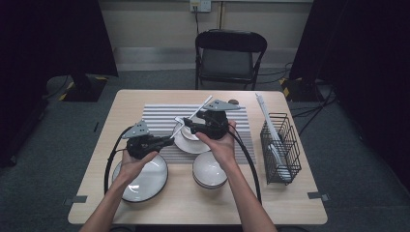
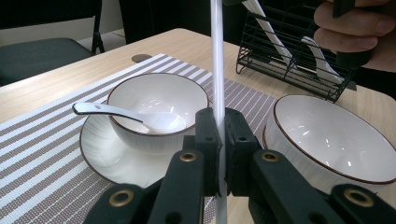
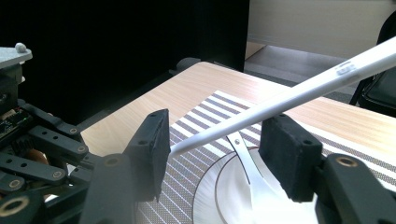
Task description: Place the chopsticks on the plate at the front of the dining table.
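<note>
Item 1: white stick [image 2: 217, 60], long and thin. I see it clamped between the pads of my left hand-held gripper [image 2: 218, 144], running straight up out of the closed jaws in the left gripper view. In the high view it slants up and to the right from that hand-held gripper [image 1: 170, 140], across the bowl, towards the far side of the surface.

Item 2: right hand-held gripper [image 3: 212, 158]. Its jaws stand apart on either side of the stick [image 3: 280, 100]; one end of the stick lies just beside the left pad, and I cannot tell whether it touches. The other pad is clear of it.

Item 3: small bowl [image 2: 156, 100] with a dark rim, standing on a white saucer [image 2: 105, 154], a white spoon [image 2: 121, 113] lying in it with the handle over the rim.

Item 4: striped placemat [image 1: 159, 116] under the saucer, on the wooden surface [image 1: 285, 200].

Item 5: second bowl [image 1: 209, 170], near my right forearm, off the mat.

Item 6: wide plate [image 1: 145, 181], near edge, under my left hand [image 1: 130, 164].

Item 7: black wire rack [image 1: 280, 145], right side, holding white utensils.

Item 8: folding chair [image 1: 227, 53], beyond the surface.
</note>
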{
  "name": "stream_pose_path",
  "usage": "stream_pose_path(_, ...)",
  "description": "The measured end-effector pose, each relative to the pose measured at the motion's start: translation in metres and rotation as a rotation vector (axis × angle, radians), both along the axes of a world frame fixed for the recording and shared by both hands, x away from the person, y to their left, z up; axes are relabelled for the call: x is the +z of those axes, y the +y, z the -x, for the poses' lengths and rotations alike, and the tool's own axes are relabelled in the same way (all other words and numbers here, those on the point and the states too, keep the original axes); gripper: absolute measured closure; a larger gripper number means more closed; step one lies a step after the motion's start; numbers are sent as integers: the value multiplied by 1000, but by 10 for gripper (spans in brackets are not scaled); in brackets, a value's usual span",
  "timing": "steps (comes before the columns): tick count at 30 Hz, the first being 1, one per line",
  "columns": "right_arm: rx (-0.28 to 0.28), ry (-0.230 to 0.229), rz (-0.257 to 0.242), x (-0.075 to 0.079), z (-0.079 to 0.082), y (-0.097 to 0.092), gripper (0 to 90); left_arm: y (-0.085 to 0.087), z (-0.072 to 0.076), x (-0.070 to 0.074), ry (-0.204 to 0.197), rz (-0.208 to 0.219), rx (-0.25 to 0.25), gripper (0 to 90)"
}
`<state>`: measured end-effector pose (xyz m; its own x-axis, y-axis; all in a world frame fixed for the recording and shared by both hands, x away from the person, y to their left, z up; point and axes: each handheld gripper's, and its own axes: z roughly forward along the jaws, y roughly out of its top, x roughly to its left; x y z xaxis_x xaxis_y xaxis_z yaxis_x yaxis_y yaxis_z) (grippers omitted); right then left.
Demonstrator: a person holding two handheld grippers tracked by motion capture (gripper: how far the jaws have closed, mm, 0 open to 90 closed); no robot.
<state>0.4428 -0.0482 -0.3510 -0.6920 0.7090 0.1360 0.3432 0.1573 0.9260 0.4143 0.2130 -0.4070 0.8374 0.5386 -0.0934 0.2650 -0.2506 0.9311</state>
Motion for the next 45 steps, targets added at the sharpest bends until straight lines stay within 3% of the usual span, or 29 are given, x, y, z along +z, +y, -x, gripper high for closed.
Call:
stream_pose_path(21, -41, 32, 14, -13, 1, -26, 332, 9, -5, -5, 6, 2, 17, 860)
stream_pose_path(25, -52, 41, 30, -20, 2, -31, 324, 12, -7, -7, 15, -14, 26, 860)
stream_pose_path(27, -64, 44, 46, -23, 3, -34, 318, 13, -7, -8, 24, -4, 31, 860)
stream_pose_path(36, -106, 98, 30, -39, 4, -54, 264, 21, -13, -13, 44, -7, 56, 860)
stream_pose_path(45, -151, 116, 66, -51, 6, -68, 254, 28, -16, -13, 50, 0, 79, 860)
